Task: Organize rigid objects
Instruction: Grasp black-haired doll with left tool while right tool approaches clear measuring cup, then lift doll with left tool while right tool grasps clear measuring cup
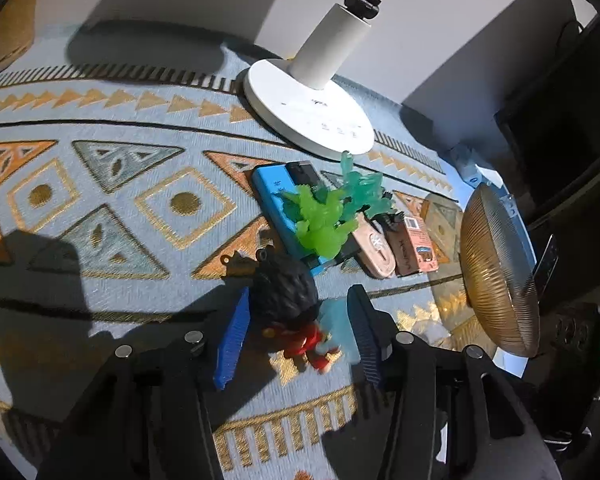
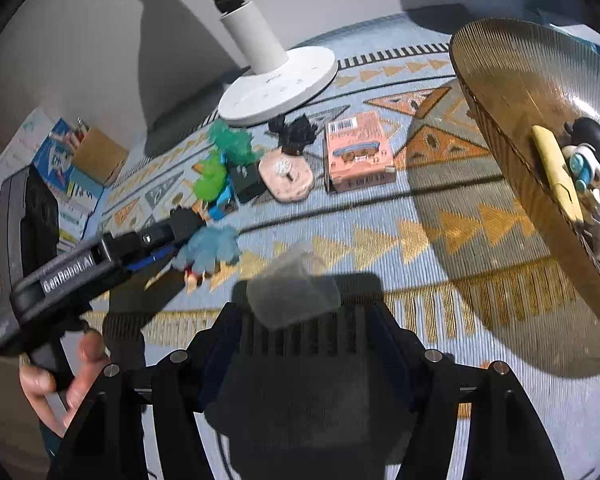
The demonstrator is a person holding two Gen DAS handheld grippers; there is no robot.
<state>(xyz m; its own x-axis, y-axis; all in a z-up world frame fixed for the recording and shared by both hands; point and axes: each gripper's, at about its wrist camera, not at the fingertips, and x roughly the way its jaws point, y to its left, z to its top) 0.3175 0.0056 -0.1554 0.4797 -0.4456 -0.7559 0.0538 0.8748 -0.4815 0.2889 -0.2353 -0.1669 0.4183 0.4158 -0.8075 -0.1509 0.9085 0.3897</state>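
Figurine first, seen through the left wrist camera: a small doll with black spiky hair and red clothes lies on the patterned cloth of the table, right between my left tongs. The tongs stand open, blue pads on either side; the left pad looks touching or nearly touching the hair, the right pad stands apart. Its long axis runs roughly along the fingers, head away from me, feet toward the camera. Beyond it, toward the lamp base, sit the green figures on a blue box.

From the right wrist camera, my right tongs grip a small clear, blurred piece, so I judge them closed on it. The left tongs reach in from the left edge over the figurine. The left side is plainly nearer, so I judge the squeeze falls to it. The ribbed amber plate stands tilted at the right edge.
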